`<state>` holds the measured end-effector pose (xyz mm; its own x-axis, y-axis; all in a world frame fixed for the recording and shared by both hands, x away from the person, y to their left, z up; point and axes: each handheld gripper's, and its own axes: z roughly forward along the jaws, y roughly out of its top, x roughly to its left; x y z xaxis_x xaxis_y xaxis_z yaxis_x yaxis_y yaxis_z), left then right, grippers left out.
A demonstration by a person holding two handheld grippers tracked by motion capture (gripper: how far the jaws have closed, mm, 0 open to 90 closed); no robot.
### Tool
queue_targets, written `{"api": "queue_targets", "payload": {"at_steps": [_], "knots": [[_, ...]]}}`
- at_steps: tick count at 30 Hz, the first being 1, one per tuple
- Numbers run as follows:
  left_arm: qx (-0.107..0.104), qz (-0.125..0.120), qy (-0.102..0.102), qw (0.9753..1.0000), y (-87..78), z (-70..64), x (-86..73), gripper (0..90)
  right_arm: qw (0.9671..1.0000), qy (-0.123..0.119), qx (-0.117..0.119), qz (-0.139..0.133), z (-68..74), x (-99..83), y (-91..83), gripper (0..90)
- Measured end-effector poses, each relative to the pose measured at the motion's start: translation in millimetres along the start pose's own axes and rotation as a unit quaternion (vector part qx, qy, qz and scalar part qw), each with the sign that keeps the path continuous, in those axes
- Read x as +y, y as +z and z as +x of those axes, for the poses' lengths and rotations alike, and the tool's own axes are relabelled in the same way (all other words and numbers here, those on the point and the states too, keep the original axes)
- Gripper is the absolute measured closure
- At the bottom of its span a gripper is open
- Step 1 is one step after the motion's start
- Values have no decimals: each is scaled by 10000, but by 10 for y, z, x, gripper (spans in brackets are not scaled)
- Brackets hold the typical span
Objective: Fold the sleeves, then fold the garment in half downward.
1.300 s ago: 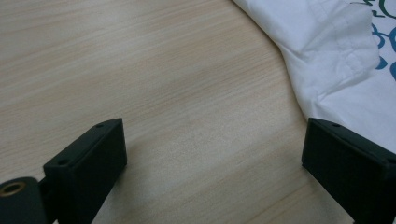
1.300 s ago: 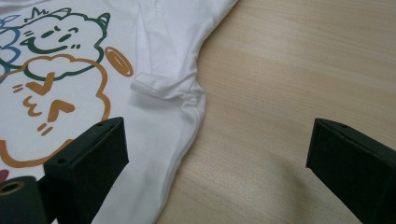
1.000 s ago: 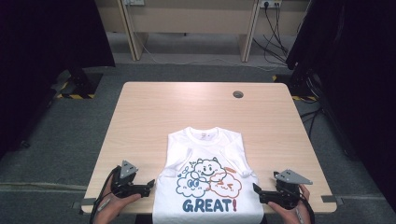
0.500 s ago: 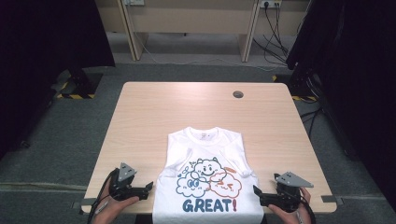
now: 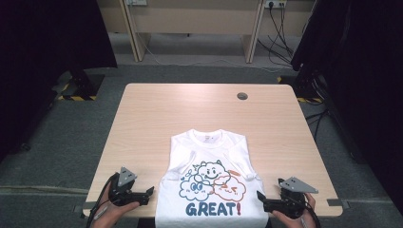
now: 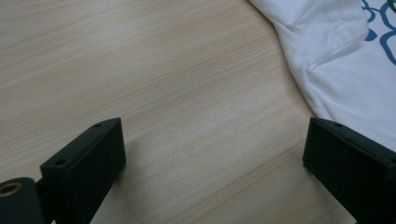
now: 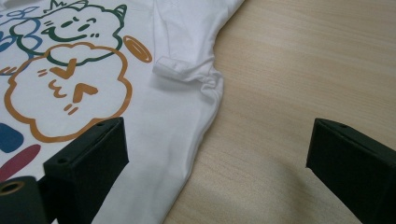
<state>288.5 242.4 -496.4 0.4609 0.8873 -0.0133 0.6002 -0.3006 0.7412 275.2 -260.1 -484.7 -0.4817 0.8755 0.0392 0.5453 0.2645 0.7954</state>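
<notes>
A white T-shirt (image 5: 209, 175) printed with cartoon clouds and the word GREAT! lies face up at the table's near edge, sleeves folded in over the front. My left gripper (image 5: 151, 194) rests on the table just left of the shirt's hem, open, with bare wood between its jaws and the shirt's edge (image 6: 345, 79) beyond its right jaw. My right gripper (image 5: 260, 200) sits just right of the hem, open. Its left jaw lies over the shirt's side (image 7: 163, 126), its right jaw over wood. The folded sleeve (image 7: 187, 51) lies ahead of it.
The light wooden table (image 5: 157, 118) has a round cable grommet (image 5: 242, 96) at the back right. Grey carpet surrounds it, with desk legs and cables behind and dark curtains at both sides. A hand (image 5: 109, 216) holds each gripper at the bottom edge.
Both grippers have drawn slightly back toward the table's near edge. The shirt has not moved.
</notes>
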Motion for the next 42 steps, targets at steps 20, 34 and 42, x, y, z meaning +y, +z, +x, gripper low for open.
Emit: {"api": "queue_targets", "payload": {"at_steps": [20,34,42], "knots": [[-21,-13,16,10000,-4,-1,-11,37,10000,56,-16,-18,5,-77,-68,55],[-19,-36,13,10000,1,-1,-15,32,9999,117,-44,-41,-33,-72,-75,55],[-116,-43,-162,9998,-10,8,4,43,9999,147,-22,-72,-43,-31,-52,62]]}}
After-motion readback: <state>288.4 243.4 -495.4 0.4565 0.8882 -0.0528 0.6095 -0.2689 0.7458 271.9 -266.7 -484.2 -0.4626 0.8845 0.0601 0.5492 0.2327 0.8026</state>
